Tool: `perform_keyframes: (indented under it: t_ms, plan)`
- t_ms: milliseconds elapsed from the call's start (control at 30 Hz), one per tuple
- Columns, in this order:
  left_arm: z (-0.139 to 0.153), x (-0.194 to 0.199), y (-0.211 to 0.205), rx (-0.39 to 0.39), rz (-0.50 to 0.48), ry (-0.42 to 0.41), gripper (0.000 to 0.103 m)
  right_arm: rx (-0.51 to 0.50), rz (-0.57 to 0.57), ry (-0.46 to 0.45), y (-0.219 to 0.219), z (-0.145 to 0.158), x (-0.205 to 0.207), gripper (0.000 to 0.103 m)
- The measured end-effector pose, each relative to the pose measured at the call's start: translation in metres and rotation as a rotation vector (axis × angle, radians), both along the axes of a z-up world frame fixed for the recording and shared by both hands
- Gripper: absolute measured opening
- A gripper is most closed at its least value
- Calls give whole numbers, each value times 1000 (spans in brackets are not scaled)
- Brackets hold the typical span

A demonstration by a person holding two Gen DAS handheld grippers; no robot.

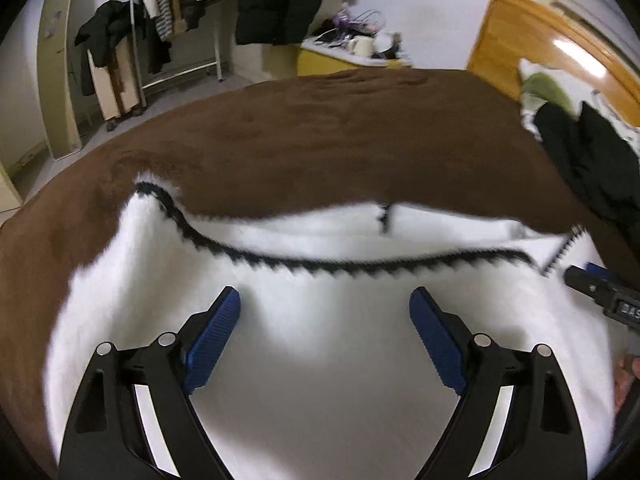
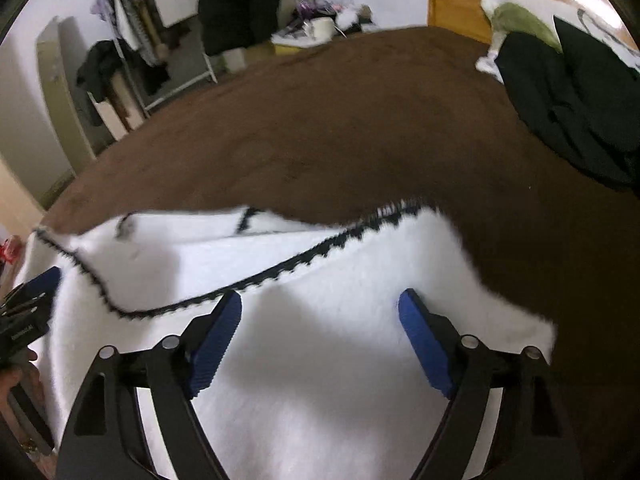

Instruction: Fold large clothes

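A large white fluffy garment (image 1: pixel 320 360) with black zigzag trim (image 1: pixel 320 266) lies on the brown bed cover (image 1: pixel 320 132), one layer folded over another. My left gripper (image 1: pixel 325 300) is open and empty just above the white fabric. The right gripper's tip shows at the right edge of the left wrist view (image 1: pixel 596 284). In the right wrist view the same garment (image 2: pixel 340 360) and its trim (image 2: pixel 304 260) lie on the bed cover (image 2: pixel 360 128). My right gripper (image 2: pixel 320 304) is open and empty over it. The left gripper shows at the far left (image 2: pixel 32 300).
Dark clothing (image 1: pixel 592 160) and a white-and-green pillow (image 1: pixel 544 88) lie at the bed's right by the wooden headboard (image 1: pixel 520 40). A clothes rack (image 1: pixel 160 20), a hanging black coat (image 1: pixel 276 0) and a cluttered yellow cabinet (image 1: pixel 332 60) stand beyond the bed.
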State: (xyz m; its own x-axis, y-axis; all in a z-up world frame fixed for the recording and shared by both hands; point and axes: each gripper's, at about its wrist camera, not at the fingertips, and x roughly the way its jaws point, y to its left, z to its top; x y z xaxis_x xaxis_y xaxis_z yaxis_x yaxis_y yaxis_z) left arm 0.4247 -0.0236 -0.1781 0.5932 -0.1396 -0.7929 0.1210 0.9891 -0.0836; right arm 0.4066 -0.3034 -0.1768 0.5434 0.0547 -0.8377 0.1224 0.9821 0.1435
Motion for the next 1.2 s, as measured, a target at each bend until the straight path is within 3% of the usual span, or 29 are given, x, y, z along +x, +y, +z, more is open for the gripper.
perform_keyframes:
  t_ms: [200, 367, 433, 600, 700, 800, 833, 867, 1100, 1200]
  plan:
    - [-7, 7, 5, 25, -8, 18, 85, -64, 13, 8, 0, -12, 7, 83]
    - [9, -8, 10, 24, -28, -17, 85, 14, 95, -9, -1, 3, -10, 83]
    - [17, -16, 11, 31, -40, -14, 86, 48, 143, 22, -2, 3, -11, 83]
    - [16, -24, 29, 70, -6, 32, 88, -24, 202, 94, 9, -14, -2, 81]
    - [5, -23, 40, 57, 8, 42, 89, -103, 216, 101, 18, -21, -1, 71]
    - [1, -24, 39, 74, -2, 23, 90, -133, 197, 73, 15, -18, -4, 38]
    - [0, -24, 38, 79, -3, 17, 90, -135, 180, 61, 10, -17, -6, 14]
    - [-2, -24, 38, 82, -2, 10, 91, -147, 160, 51, 7, -16, -7, 7]
    - [-6, -17, 51, 38, 27, 10, 92, -115, 31, 6, -23, -9, -18, 7]
    - [-9, -13, 54, 39, 33, 7, 92, -89, 39, 18, -26, -15, -15, 14]
